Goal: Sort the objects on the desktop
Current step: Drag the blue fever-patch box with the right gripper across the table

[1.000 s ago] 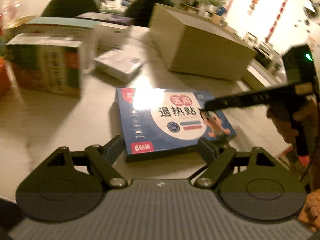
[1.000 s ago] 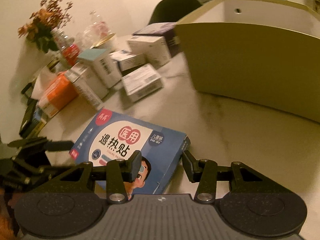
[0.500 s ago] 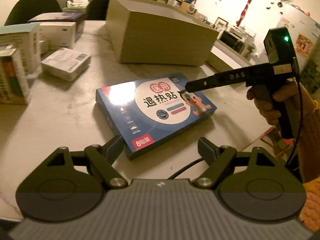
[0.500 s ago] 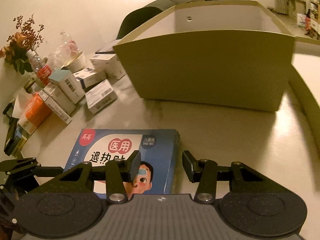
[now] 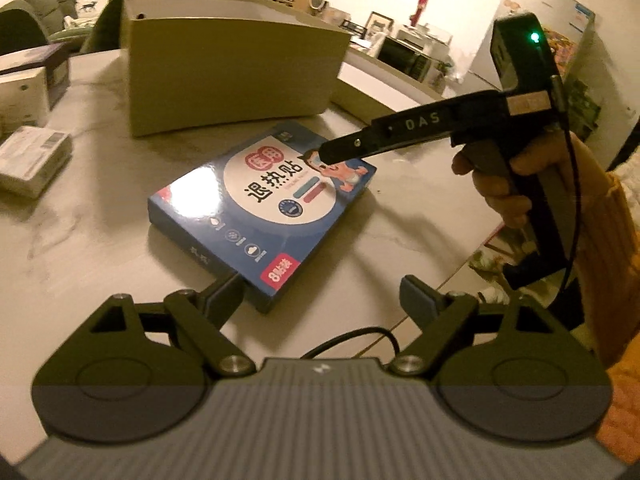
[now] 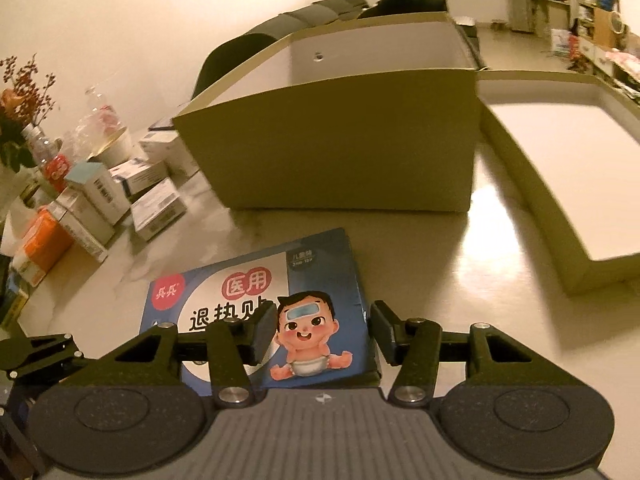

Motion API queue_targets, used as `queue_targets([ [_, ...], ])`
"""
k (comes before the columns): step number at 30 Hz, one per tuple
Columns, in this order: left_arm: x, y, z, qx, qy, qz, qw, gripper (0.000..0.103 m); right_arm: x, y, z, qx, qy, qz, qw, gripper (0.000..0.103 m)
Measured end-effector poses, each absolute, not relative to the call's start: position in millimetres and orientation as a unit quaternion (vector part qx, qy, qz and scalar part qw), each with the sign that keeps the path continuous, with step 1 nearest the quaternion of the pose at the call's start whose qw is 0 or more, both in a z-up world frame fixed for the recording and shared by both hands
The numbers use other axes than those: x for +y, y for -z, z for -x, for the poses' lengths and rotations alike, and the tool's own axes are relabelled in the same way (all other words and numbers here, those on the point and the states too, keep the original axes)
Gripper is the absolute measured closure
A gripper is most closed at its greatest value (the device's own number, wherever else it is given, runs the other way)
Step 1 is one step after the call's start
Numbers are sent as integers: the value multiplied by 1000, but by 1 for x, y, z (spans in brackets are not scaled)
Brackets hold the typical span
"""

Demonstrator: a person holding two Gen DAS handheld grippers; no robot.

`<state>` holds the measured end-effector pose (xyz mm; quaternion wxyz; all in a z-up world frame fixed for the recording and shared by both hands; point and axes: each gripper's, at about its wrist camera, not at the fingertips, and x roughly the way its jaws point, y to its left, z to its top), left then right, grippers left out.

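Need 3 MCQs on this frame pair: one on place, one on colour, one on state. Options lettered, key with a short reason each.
1. Where does the flat box lie?
A. inside the big carton
B. on the table in front of the big carton
C. on the stack of small boxes

2. Main colour of the flat box?
A. blue
B. green
C. black

3. The big carton is:
A. taped shut
B. tipped on its side
C. upright and open at the top

Key: 1 B, it rests flat on the tabletop before the carton wall. 2 A, blue border round a white panel. 3 C, the right wrist view shows its pale inside wall and its lid lying beside it.
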<state>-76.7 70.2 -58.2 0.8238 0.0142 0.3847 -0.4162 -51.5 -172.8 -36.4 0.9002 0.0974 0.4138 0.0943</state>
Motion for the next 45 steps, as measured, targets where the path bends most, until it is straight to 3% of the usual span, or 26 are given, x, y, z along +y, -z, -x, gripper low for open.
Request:
queue_targets([
  [28, 60, 55, 5, 354, 433, -110, 821, 5, -201, 49, 91, 433, -76, -158, 884, 47],
  [45, 35, 54, 67, 349, 530, -141, 760, 3, -220, 48, 63, 418, -51, -166, 892, 45],
])
